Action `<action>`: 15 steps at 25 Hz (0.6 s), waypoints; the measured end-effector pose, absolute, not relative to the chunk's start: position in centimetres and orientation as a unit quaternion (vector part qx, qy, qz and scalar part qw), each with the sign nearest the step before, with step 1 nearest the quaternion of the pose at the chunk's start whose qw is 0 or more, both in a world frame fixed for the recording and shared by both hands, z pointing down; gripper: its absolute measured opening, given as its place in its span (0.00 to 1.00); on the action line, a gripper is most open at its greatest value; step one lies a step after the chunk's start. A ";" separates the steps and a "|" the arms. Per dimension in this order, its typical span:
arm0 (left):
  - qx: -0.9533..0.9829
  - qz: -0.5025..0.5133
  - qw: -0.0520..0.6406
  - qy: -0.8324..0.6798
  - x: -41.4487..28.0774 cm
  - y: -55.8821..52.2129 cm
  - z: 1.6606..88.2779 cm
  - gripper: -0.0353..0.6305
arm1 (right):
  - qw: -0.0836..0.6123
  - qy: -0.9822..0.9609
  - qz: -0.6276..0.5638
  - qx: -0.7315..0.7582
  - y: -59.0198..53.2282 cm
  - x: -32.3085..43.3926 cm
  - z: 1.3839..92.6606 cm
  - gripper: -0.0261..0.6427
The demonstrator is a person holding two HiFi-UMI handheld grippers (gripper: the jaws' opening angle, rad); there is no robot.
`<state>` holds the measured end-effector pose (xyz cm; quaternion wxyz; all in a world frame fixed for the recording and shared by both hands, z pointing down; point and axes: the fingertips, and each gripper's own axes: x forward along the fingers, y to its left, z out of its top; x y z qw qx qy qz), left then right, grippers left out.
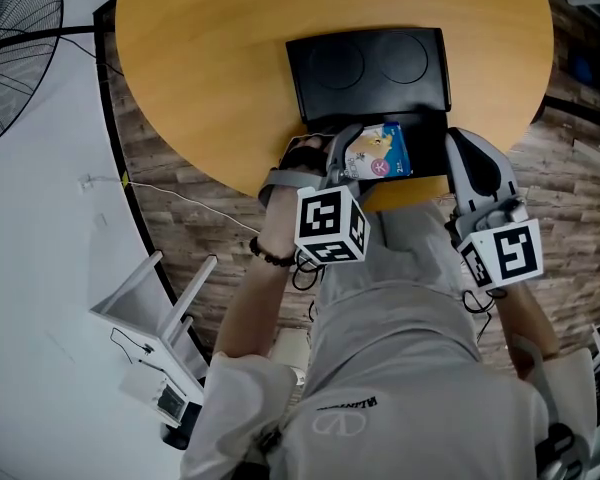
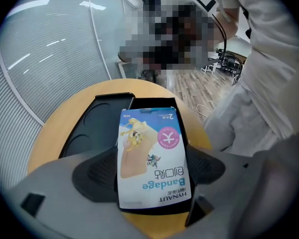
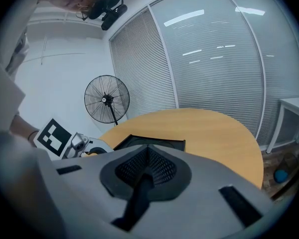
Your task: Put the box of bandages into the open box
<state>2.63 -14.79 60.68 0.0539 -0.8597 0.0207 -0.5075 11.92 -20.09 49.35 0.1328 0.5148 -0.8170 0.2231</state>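
I am gripping the box of bandages [image 1: 378, 151] in my left gripper [image 2: 152, 172]. Its jaws are pressing on both sides of the carton, whose printed face is turned toward the camera. Just beneath and ahead of those jaws, the open box [image 1: 370, 73] is lying on the wooden table [image 1: 210, 48]. The carton is sitting over its nearer compartment, though I cannot tell whether it is touching bottom. My right gripper [image 3: 148, 156] is hovering beside the open box, jaws pressed together on nothing.
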 end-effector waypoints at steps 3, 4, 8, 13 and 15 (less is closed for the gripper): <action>-0.861 -0.505 0.051 0.022 2.6 -14.8 60.7 0.70 | 0.132 -0.816 0.224 0.516 -20.0 12.0 49.3 0.06; -0.863 -0.503 0.051 0.022 2.6 -14.8 60.7 0.70 | 0.131 -0.816 0.224 0.516 -20.0 11.9 49.2 0.06; -0.865 -0.500 0.051 0.019 2.7 -14.8 60.5 0.71 | 0.130 -0.815 0.224 0.518 -19.8 11.9 49.1 0.06; -0.868 -0.495 0.038 0.017 3.1 -14.8 60.5 0.72 | 0.126 -0.815 0.223 0.520 -20.1 12.2 48.8 0.06; -0.864 -0.501 0.044 0.017 3.0 -14.9 60.6 0.72 | 0.125 -0.815 0.222 0.520 -20.2 12.4 48.7 0.06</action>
